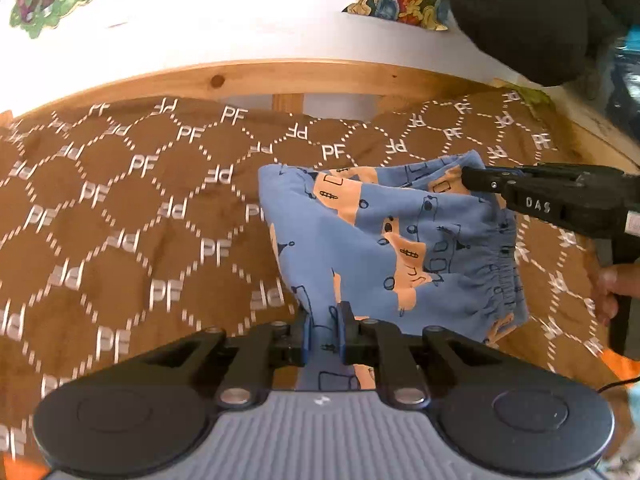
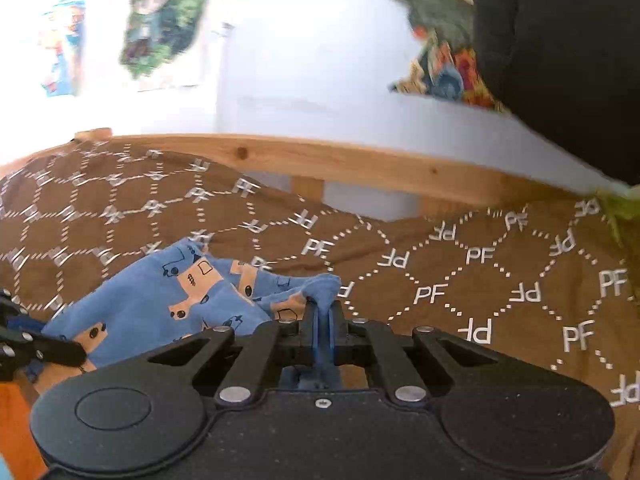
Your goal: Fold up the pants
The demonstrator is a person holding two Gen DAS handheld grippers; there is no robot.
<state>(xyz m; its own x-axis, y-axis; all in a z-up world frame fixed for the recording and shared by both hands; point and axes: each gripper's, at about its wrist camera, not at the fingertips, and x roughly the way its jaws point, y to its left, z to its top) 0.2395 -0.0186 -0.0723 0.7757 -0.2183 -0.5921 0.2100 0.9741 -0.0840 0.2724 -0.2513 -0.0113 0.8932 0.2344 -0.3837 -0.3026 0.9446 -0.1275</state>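
Now we hold the blue printed pants (image 1: 376, 240) over the brown bedspread (image 1: 120, 208), near the bed's wooden rail (image 1: 248, 78). Our left gripper (image 1: 325, 336) pinches one end, our right gripper (image 1: 466, 179) the waistband end; the cloth hangs between them.

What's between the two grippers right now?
In the left wrist view, only the blue printed pants span from the left gripper to the right gripper; both are clamped on the fabric.
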